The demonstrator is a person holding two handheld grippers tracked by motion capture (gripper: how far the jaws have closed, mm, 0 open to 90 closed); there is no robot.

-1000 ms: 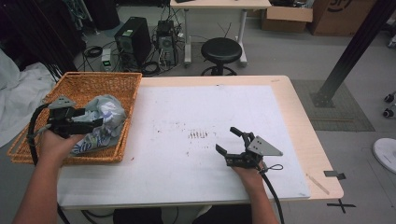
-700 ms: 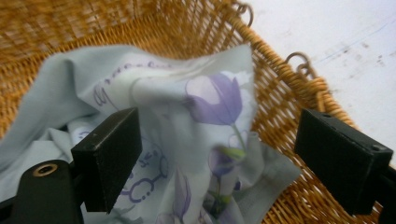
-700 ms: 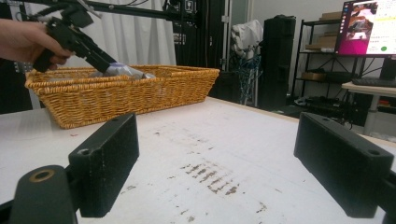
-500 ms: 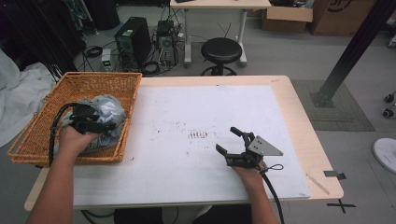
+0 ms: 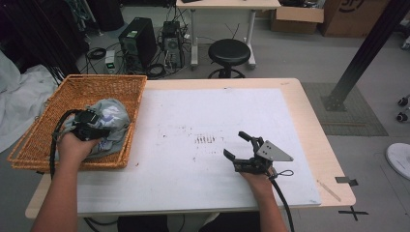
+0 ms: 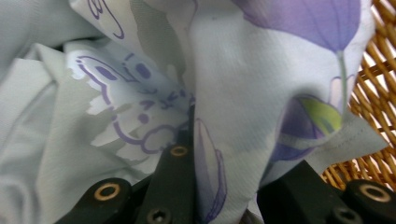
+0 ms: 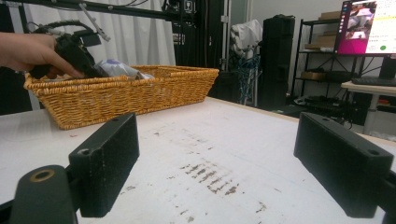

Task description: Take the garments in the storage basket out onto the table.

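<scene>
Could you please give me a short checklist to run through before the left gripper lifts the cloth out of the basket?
1. Left gripper shut on the cloth: ok; its jaws have just been closing and a fold sits between them.
2. Fold seated deep in the jaws: cannot tell; only a pinched ridge shows.
3. Cloth free of the wicker basket: cannot tell; a hemmed corner lies against the weave.
4. Landing area on the white table bare: ok.
5. Right gripper open and resting apart from the basket: ok.
</scene>
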